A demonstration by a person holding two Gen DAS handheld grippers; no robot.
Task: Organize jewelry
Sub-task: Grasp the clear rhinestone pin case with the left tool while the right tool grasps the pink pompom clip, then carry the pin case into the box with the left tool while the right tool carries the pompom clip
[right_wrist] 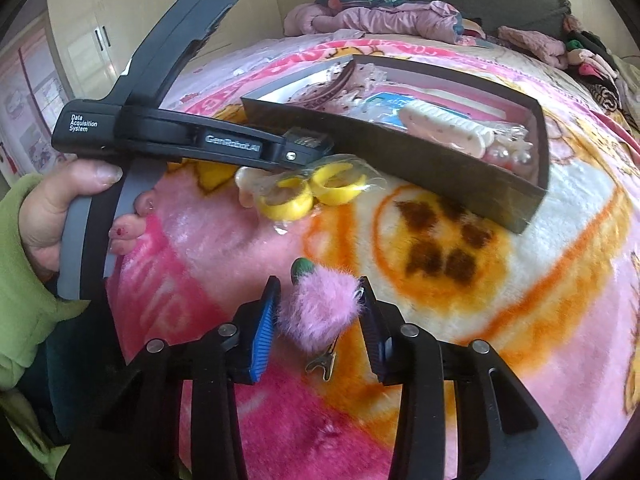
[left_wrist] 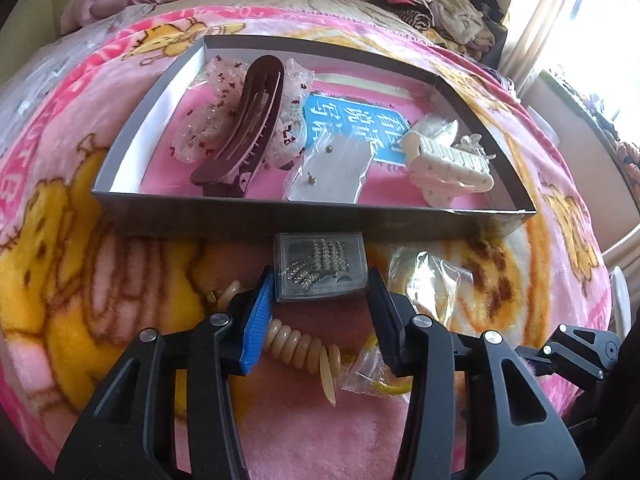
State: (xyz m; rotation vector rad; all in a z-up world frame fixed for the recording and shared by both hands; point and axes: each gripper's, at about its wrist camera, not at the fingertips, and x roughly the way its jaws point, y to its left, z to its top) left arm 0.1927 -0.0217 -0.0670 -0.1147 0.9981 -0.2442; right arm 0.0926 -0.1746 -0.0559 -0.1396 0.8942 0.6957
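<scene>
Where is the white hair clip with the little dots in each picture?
Left wrist view: the white plastic hair clip with small dots lies at the right end inside the shallow grey cardboard box, right of centre.
Right wrist view: the same clip lies in the box, upper right of centre, seen over its near wall.
Shared landmark: the grey box on the pink cartoon blanket.

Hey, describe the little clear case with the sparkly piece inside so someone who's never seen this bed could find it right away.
Start at the grey tray on the pink cartoon blanket. Just outside its near wall, the clear plastic case sits between the left gripper fingertips. Unlike the soft bags and the beige bead bracelet nearby, it is a rigid rectangular box holding rhinestones.
</scene>
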